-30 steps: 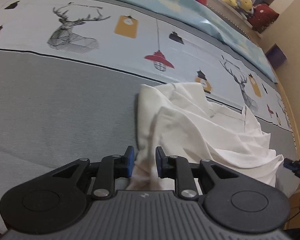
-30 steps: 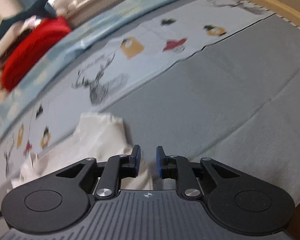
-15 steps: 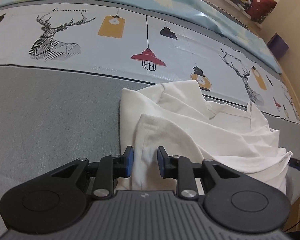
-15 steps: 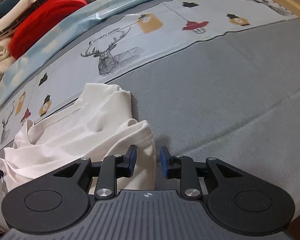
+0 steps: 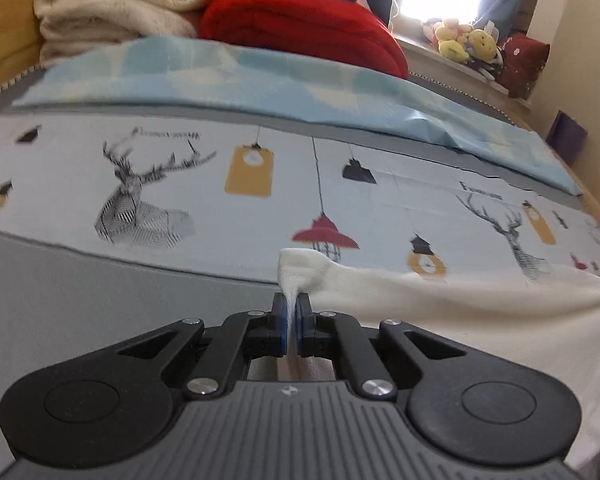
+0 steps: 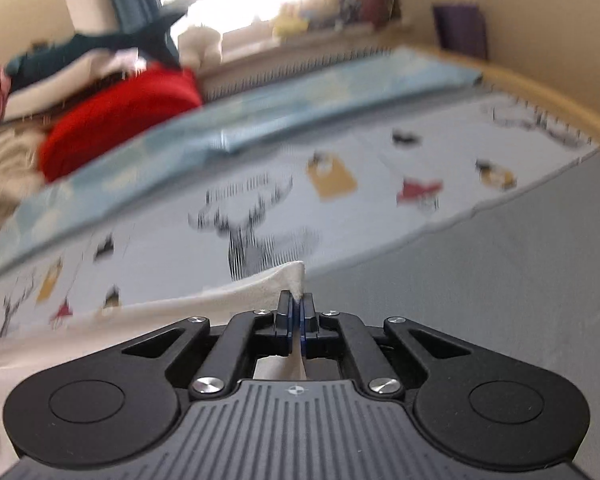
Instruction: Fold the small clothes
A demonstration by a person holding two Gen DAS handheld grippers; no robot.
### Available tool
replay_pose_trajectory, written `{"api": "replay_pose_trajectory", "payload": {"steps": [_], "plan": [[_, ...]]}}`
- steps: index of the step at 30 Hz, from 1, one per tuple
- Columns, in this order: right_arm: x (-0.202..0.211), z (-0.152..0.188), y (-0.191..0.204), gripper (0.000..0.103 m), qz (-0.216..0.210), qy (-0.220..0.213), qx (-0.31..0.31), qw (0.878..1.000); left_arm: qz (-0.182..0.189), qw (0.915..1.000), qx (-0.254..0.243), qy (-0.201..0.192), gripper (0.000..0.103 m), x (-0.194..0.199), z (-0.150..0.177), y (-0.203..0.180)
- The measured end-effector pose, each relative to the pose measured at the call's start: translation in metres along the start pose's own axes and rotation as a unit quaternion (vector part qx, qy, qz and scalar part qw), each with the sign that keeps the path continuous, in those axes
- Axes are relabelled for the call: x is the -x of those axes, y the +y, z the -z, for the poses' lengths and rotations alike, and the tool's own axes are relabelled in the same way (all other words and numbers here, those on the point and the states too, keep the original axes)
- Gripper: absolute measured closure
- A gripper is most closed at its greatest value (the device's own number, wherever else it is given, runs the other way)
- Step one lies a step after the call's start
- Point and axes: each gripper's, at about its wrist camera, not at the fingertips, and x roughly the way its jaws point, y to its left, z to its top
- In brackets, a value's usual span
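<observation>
Small dark lettering sits above each line-drawn deer head on the pale blue printed bedsheet (image 5: 204, 160), but it is too blurred to read in either wrist view. A small round emblem, no words, is stamped on the grey ribbed body of each gripper. No other text, nos. or brand names are legible.

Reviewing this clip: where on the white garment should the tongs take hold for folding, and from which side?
At its two corners, one per tongs, coming in low from the near edge. Both the left tongs and right tongs are shut on corner tips of the white garment, whose edge spans between them.
</observation>
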Motion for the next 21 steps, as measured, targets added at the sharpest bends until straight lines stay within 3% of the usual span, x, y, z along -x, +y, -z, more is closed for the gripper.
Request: {"api": "replay_pose_trajectory", "payload": {"steps": [4,7,8,9,11,16,18,21], "plan": [[-0.018,-0.005,0.014,0.101,0.027,-0.005,0.005,1.000,-0.011,0.9999,0.004,-0.009,0.098,-0.009,-0.004,-0.002],[-0.034,-0.008,0.019,0.099,0.040,0.004,-0.015,0.999,-0.030,0.9991,0.031,0.005,0.089,-0.021,-0.009,0.005],[-0.039,-0.008,0.018,0.099,0.047,0.010,-0.026,0.999,-0.042,0.9981,0.042,0.015,0.077,-0.024,-0.011,0.011],[-0.044,-0.006,0.018,0.098,0.055,0.018,-0.037,0.998,-0.044,0.9973,0.054,0.025,0.075,-0.026,-0.011,0.016],[-0.050,0.000,0.013,0.090,0.073,0.046,-0.054,0.995,-0.021,0.9955,0.078,0.050,0.075,-0.027,-0.010,0.026],[-0.048,0.014,0.000,0.087,0.051,0.126,-0.049,0.990,0.041,0.9900,0.081,0.108,0.075,-0.022,-0.001,0.033],[-0.041,0.022,-0.003,0.079,0.035,0.157,-0.043,0.986,0.069,0.9831,0.083,0.148,0.068,-0.022,0.008,0.034],[-0.028,0.034,-0.010,0.078,0.012,0.195,-0.037,0.980,0.090,0.9716,0.053,0.212,0.064,-0.022,0.027,0.026]]}}
